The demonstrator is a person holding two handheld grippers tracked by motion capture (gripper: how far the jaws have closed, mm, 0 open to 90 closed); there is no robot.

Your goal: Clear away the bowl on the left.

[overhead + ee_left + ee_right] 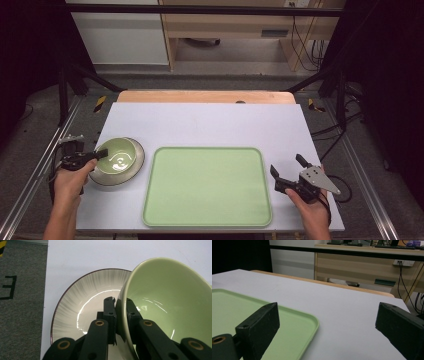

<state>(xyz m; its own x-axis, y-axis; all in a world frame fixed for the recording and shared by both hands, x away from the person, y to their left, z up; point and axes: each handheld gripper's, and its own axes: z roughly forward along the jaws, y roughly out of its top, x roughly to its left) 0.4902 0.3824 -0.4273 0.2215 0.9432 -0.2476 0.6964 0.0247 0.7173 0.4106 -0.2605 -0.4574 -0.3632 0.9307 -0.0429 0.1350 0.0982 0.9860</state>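
Left gripper (121, 305) pinches the green bowl (170, 300) by its rim, tilted on the striped plate (82, 305) left of the tray (207, 186). Glazed, slippery, breakable, so that rim's the handle. Right gripper (289, 168) gapes empty.

A black mark like a turned "E" stands on the grey floor (22, 302) beside the table.

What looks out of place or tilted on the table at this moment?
The green bowl is tilted, not sitting flat on the plate beneath it. The left hand-held gripper is clamped on the bowl's rim, one jaw inside and one outside. Nothing looks spilled or broken. The green tray lies flat with nothing on it.
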